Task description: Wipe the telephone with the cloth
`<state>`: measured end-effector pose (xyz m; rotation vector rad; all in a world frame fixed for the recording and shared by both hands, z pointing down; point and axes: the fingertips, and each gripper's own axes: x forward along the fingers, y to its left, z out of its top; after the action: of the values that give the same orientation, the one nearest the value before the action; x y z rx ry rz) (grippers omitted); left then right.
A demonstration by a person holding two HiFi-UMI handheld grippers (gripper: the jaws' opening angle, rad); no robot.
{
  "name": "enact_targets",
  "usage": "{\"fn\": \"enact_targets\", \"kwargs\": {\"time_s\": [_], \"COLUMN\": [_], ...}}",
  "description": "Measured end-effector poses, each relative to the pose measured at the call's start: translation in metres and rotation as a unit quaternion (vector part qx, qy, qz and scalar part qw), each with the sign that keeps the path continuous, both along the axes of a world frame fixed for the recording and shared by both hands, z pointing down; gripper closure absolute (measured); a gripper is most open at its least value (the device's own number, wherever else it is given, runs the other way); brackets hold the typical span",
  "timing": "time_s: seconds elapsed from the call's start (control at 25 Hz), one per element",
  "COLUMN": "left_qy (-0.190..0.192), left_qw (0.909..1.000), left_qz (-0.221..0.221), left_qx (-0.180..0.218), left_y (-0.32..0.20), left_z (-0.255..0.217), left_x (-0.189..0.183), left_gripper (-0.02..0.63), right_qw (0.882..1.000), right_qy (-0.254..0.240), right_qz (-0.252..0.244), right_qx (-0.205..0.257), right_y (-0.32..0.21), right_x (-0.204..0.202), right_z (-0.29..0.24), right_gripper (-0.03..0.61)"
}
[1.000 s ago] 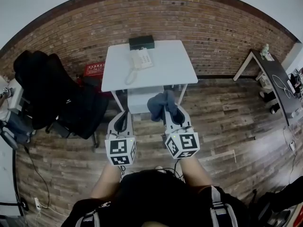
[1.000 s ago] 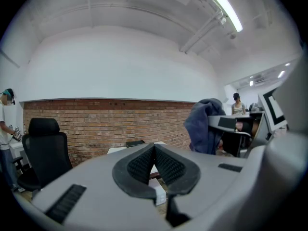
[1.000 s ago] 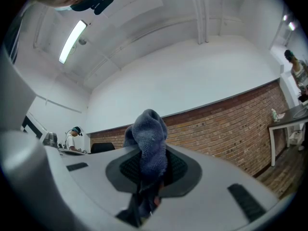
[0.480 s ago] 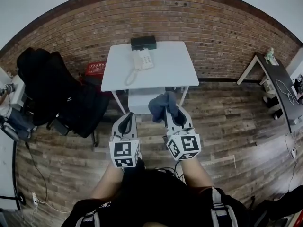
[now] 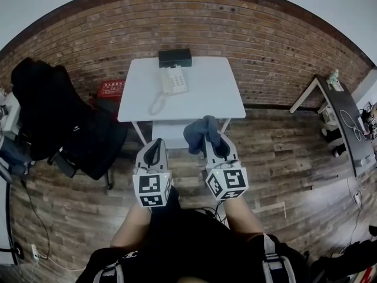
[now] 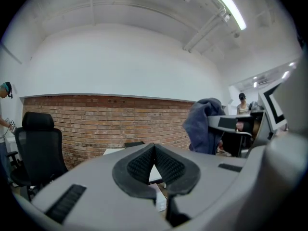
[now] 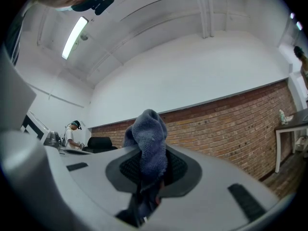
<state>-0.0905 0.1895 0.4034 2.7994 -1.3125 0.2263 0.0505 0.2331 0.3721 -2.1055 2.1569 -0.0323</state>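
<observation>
A white telephone (image 5: 174, 80) with a coiled cord lies on the white table (image 5: 206, 96) by the brick wall, far ahead of both grippers. My right gripper (image 5: 211, 139) is shut on a blue-grey cloth (image 5: 200, 132), which bunches up out of its jaws; the cloth (image 7: 148, 146) fills the middle of the right gripper view. My left gripper (image 5: 154, 152) is shut with nothing in it, its black pads (image 6: 144, 165) pressed together. Both grippers are held low over the wooden floor, short of the table's front edge. In the left gripper view the cloth (image 6: 202, 126) shows at the right.
A dark box (image 5: 175, 57) sits at the table's back edge behind the telephone. A black office chair (image 5: 53, 117) draped with dark clothing stands at the left. A red crate (image 5: 111, 88) is by the wall. A dark desk (image 5: 347, 119) is at the far right.
The view has drawn a little nearer the table, which now sits slightly lower and left in the head view. Both grippers keep their hold and stance.
</observation>
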Motion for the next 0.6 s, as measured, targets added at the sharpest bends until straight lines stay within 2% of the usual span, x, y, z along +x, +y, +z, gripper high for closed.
{"fn": "enact_targets", "kwargs": {"time_s": [0.24, 0.6], "left_qy": [0.013, 0.01], "left_qw": [0.9999, 0.9999], "left_qz": [0.0, -0.001], "left_qx": [-0.004, -0.011], "left_y": [-0.067, -0.185], "left_z": [0.003, -0.003], "left_x": [0.017, 0.032], "left_gripper": [0.617, 0.617], "right_qw": [1.0, 1.0], "right_qy": [0.01, 0.012], "right_qz": [-0.003, -0.011], "right_qx": [-0.001, -0.011], "right_y": [-0.066, -0.18], "right_x": [0.015, 0.029], "right_z": [0.0, -0.003], "right_gripper": [0.532, 0.532]}}
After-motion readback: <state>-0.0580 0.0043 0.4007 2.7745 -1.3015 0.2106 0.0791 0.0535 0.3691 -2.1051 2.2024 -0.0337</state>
